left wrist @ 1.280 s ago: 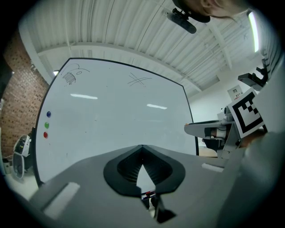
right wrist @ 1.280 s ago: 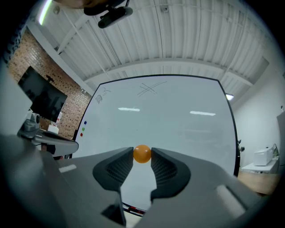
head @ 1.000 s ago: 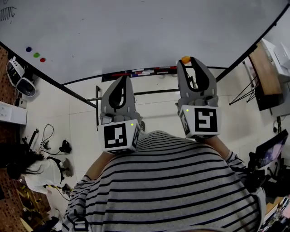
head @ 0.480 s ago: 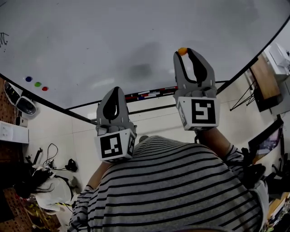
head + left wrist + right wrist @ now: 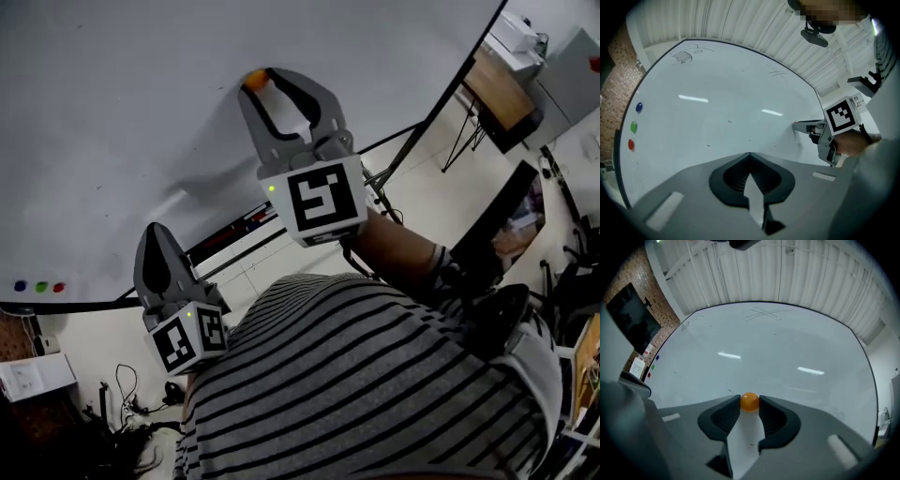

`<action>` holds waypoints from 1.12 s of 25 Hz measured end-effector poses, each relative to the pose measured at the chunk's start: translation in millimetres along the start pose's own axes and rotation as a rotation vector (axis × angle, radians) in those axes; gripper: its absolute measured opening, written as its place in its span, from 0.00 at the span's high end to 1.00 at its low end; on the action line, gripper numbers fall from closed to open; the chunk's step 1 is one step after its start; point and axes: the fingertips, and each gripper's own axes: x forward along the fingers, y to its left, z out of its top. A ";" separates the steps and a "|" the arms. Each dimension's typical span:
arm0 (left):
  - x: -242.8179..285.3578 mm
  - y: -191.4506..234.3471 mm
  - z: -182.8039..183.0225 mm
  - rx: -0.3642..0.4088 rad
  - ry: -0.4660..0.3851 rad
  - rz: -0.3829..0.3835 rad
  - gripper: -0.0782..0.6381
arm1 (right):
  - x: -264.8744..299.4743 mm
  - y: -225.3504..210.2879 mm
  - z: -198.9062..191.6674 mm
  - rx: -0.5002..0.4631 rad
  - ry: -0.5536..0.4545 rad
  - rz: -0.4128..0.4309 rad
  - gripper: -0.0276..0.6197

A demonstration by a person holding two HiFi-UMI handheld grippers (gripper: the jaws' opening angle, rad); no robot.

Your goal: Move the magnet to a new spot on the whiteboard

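Note:
A small orange magnet [image 5: 750,401] sits pinched between the tips of my right gripper [image 5: 750,404], which is shut on it. In the head view the right gripper [image 5: 260,81] is raised to the whiteboard [image 5: 122,112], with the orange magnet [image 5: 254,80] at or very near its surface. From the left gripper view the right gripper [image 5: 798,124] points its tips at the whiteboard [image 5: 717,112]. My left gripper [image 5: 154,232] hangs lower and to the left, shut and empty, off the board. Its jaws [image 5: 750,154] meet in the left gripper view.
Blue [image 5: 19,286], green [image 5: 39,287] and red [image 5: 59,287] magnets sit in a row at the board's lower left. A marker tray [image 5: 239,225] runs under the board's bottom edge. A wooden desk [image 5: 502,89] and a dark monitor [image 5: 511,225] stand at the right.
My right gripper has risen from below the board's bottom edge onto the board face, carrying the orange magnet. The left gripper has dropped down and left. The head view has tilted.

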 end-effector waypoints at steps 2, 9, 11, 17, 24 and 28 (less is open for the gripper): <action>-0.4 4.4 -5.8 0.002 0.012 -0.003 0.87 | 1.3 5.5 -2.5 0.005 -0.010 -0.008 0.76; -18.6 1.2 -16.0 0.000 0.038 0.011 0.87 | -10.6 11.9 2.3 0.060 -0.080 0.009 0.77; -23.5 -14.2 -13.1 0.005 0.040 0.018 0.87 | -23.4 -0.2 7.9 0.091 -0.101 0.025 0.77; -76.6 -74.0 -19.9 -0.001 0.044 0.015 0.87 | -112.1 -14.4 8.1 0.171 -0.079 0.081 0.76; -149.2 -165.7 -29.0 -0.019 0.075 -0.019 0.87 | -229.6 -40.5 -3.7 0.224 0.001 0.144 0.85; -193.0 -203.7 -30.4 -0.010 0.110 -0.008 0.87 | -284.4 -51.1 -11.0 0.255 0.052 0.174 0.96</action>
